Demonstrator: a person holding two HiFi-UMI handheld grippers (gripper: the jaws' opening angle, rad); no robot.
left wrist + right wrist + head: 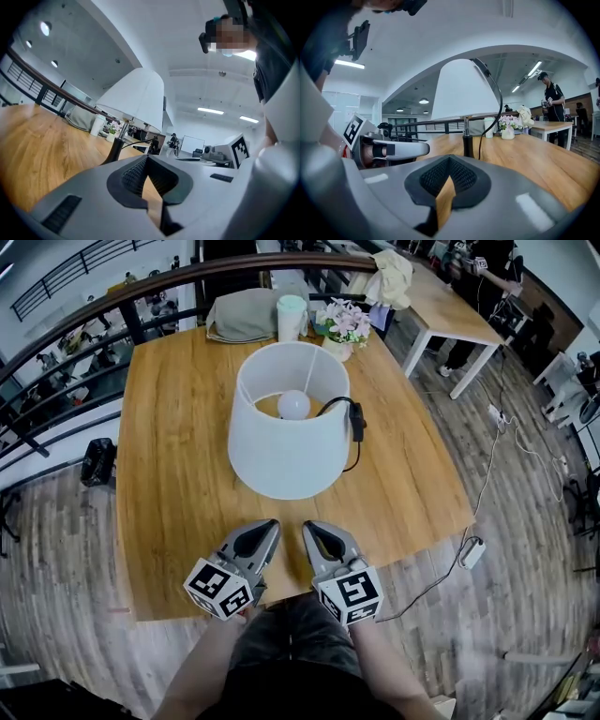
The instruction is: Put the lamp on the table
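The lamp [281,442], with a wide white shade and a bare bulb [293,405] showing through its top, stands upright in the middle of the wooden table [178,512]. Its black cord and switch [356,421] trail to the right. Both grippers hover side by side over the table's near edge, apart from the lamp. My left gripper [270,524] is shut with nothing in it, and so is my right gripper [311,527]. In the left gripper view the lamp [136,101] rises beyond the closed jaws [147,159]. The right gripper view shows the lamp [464,91] past the closed jaws [449,161].
At the table's far edge stand a flower vase [340,326], a pale cup [292,317] and a grey bag [242,315]. A curved railing [112,296] runs behind. A second table [450,306] and a person [487,268] are at the back right. A power strip [472,552] lies on the floor.
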